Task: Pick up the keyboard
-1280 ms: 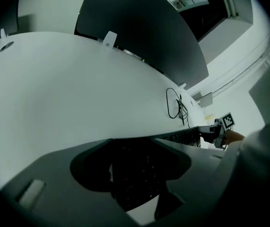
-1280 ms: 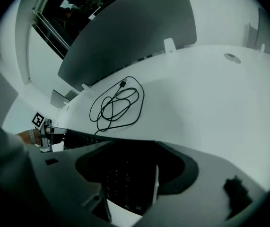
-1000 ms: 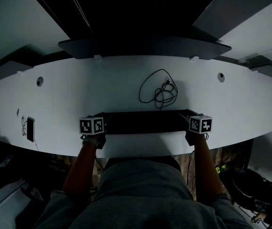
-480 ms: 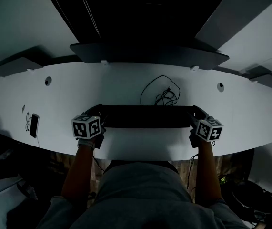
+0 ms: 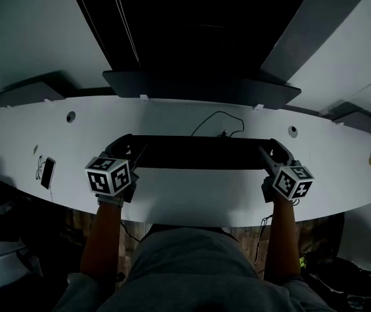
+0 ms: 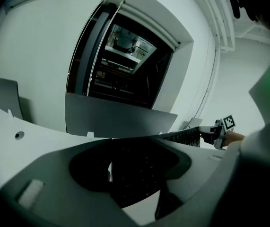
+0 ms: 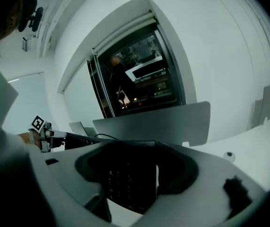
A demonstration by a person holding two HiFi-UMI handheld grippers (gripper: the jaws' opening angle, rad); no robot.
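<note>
Raised since earlier frames: keyboard [image 5: 201,153] and both marker cubes, now nearer your head. White desk [image 5: 191,203] spans view below. Keyboard hangs level, apparently clear of desk. Left gripper [image 5: 124,151] clamps keyboard's left end and right gripper [image 5: 275,153] its right end, jaws closed on edges. Loose cable [image 5: 219,117] lies behind, partly covered. Step in hand: lift, likely near done. Next: you keep both ends level, grip even, rise together.
</note>
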